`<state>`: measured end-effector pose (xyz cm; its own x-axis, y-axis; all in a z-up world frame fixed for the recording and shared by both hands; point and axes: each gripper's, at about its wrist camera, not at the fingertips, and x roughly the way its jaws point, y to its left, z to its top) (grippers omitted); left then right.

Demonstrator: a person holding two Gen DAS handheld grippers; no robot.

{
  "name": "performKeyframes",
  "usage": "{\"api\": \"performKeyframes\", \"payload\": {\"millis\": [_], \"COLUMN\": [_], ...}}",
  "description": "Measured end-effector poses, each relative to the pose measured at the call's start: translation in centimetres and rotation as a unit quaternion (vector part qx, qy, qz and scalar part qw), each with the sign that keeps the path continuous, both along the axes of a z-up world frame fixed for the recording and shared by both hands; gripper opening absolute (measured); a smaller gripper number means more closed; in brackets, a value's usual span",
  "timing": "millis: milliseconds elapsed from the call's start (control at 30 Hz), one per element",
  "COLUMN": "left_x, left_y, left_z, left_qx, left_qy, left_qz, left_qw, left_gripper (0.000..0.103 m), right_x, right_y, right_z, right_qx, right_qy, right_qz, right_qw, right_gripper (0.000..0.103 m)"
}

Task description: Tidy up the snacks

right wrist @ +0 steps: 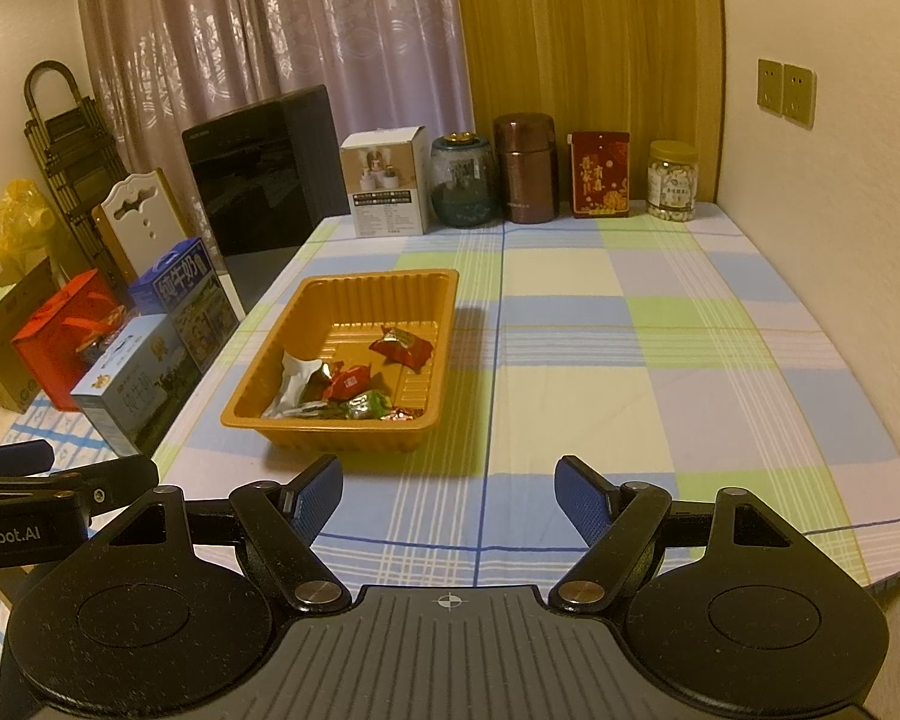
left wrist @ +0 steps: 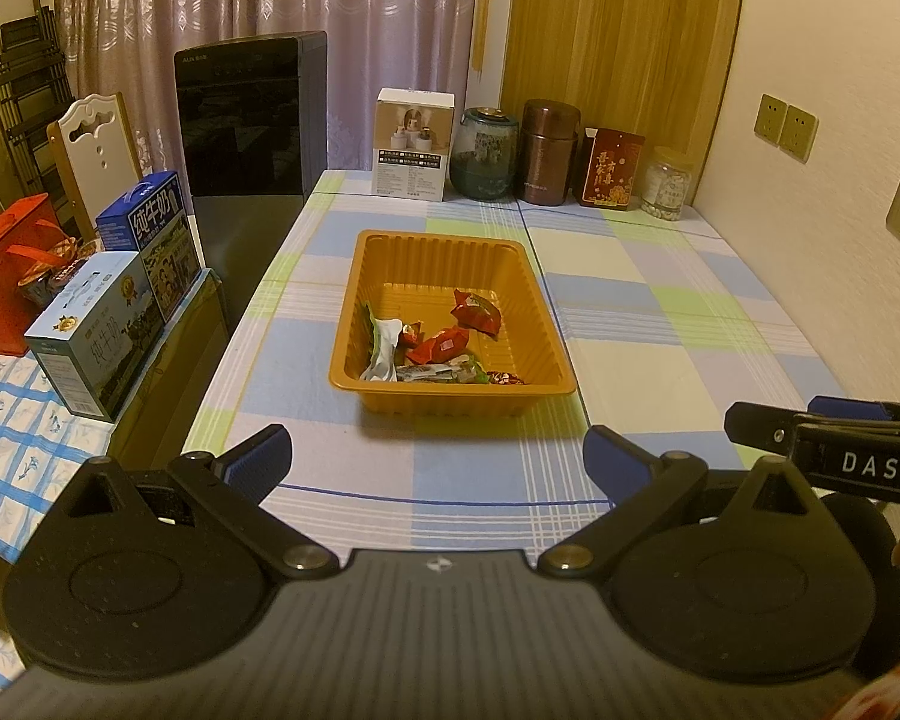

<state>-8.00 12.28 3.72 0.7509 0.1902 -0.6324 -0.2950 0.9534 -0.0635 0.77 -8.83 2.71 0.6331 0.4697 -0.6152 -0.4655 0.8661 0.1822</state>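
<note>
Left gripper (left wrist: 438, 459) and right gripper (right wrist: 449, 495): jaws spread wide, nothing between them, both hovering above the near edge of the desk (right wrist: 660, 360). Just beyond, the orange tray (left wrist: 546, 324) sits on the checked cloth, long axis running away from the grippers, holding the snacks (left wrist: 444, 345) bunched at its near end. Wrapper count unclear, perhaps six. Risk: the light tray may slide or tip if a jaw catches its near wall. Jars and boxes line the far edge.

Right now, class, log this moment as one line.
left gripper: open, empty | right gripper: open, empty | snacks: in orange tray | tablecloth: no loose snacks
</note>
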Motion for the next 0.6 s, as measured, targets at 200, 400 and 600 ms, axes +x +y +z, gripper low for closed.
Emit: {"api": "performKeyframes", "payload": {"millis": [200,400,600], "left_x": [0.0,-0.02,-0.11], "left_y": [0.02,0.05,-0.42], "left_z": [-0.02,0.0,-0.66], "left_qx": [0.0,0.0,-0.008], "left_qy": [0.0,0.0,-0.007], "left_qz": [0.0,-0.001,0.0], "left_qw": [1.0,1.0,0.9999], "left_gripper": [0.103,0.103,0.103], "right_x": [0.01,0.03,0.06], "right_y": [-0.01,-0.01,-0.02], "right_z": [0.0,-0.03,-0.03], "right_qx": [0.0,0.001,0.001], "right_qy": [0.0,0.001,0.001], "right_qz": [0.0,0.0,-0.001], "right_qw": [1.0,1.0,1.0], "right_gripper": [0.078,0.078,0.078]}}
